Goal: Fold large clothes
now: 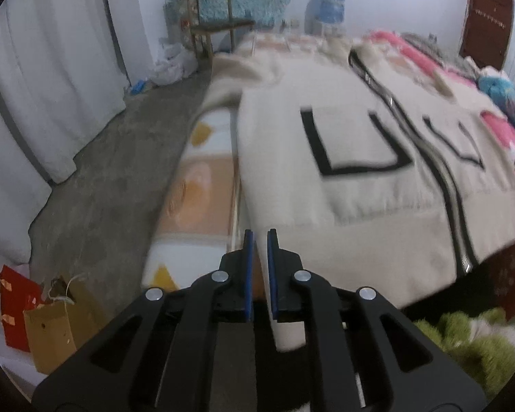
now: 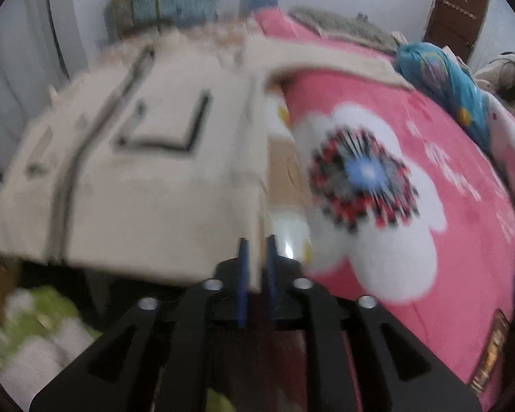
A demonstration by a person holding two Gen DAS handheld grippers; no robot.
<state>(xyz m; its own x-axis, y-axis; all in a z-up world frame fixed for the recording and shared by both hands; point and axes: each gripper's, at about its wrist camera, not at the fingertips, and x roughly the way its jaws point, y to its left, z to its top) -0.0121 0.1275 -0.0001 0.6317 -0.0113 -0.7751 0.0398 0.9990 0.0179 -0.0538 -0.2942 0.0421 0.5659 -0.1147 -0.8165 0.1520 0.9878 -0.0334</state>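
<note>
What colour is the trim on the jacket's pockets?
Black, on the beige jacket; clearest in the left wrist view.

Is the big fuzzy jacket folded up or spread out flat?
Spread out. The cream jacket lies open-faced across the bed, both pockets and zipper showing, bottom corners pinched by left gripper and right gripper.

Left wrist view: sitting low at the near left corner of the cream jacket [image 1: 377, 158], looking along the bed toward the far wall and wooden chair [image 1: 213, 24]. Right wrist view: same deal from the near right corner, pretty blurry, probably equally close. Shared: jacket, chair, brown door [image 2: 460, 10], pink blanket [image 2: 463, 189].
</note>
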